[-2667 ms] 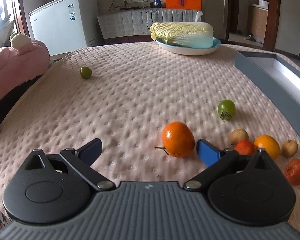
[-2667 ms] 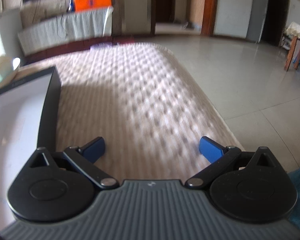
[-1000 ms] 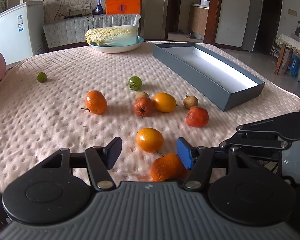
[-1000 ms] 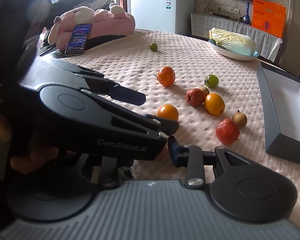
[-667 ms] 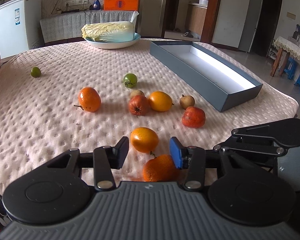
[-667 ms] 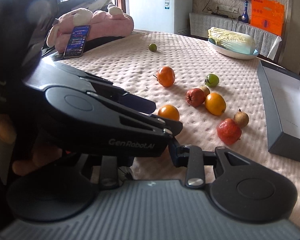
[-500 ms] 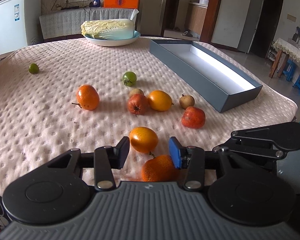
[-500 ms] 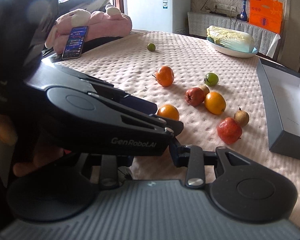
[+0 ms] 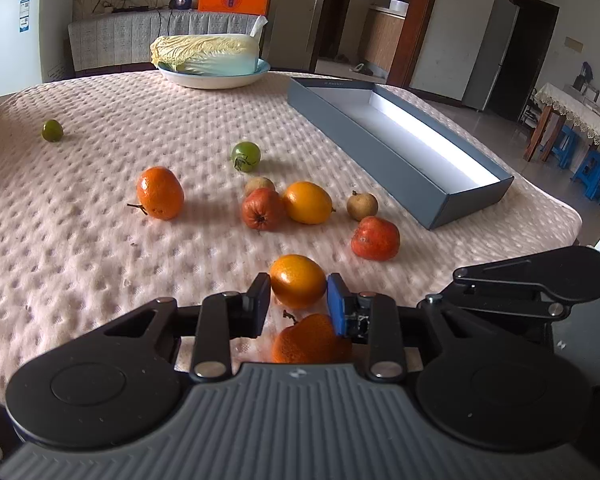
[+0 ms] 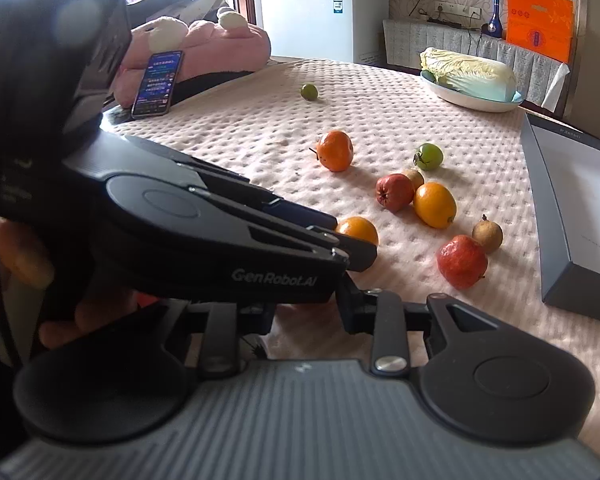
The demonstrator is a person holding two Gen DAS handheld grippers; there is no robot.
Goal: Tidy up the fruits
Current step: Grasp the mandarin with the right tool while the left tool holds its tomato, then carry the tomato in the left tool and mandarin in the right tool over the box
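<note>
Several fruits lie on the pink bumpy tablecloth [image 9: 80,248]. My left gripper [image 9: 298,298] has narrowed around a small orange [image 9: 298,286], its blue pads [image 9: 336,308] at the fruit's sides. Another orange [image 9: 306,340] lies just below it, close to the gripper body. A red fruit [image 9: 375,238], a yellow-orange fruit [image 9: 308,202] and a green tomato [image 9: 245,155] lie further out. A grey open box [image 9: 404,136] stands at the right. In the right wrist view the left gripper [image 10: 352,254] covers my right gripper [image 10: 306,316], whose fingers stand close together with nothing seen between them.
A plate with a napa cabbage [image 9: 208,56] stands at the table's far edge. A small green fruit [image 9: 52,130] lies far left. A phone [image 10: 156,82] leans on a pink plush toy [image 10: 196,46] at the left edge. The table's front edge is near both grippers.
My left gripper's jaws have closed in from wide open to the sides of the small orange. Both views swung round to face the fruits and then held nearly still.
</note>
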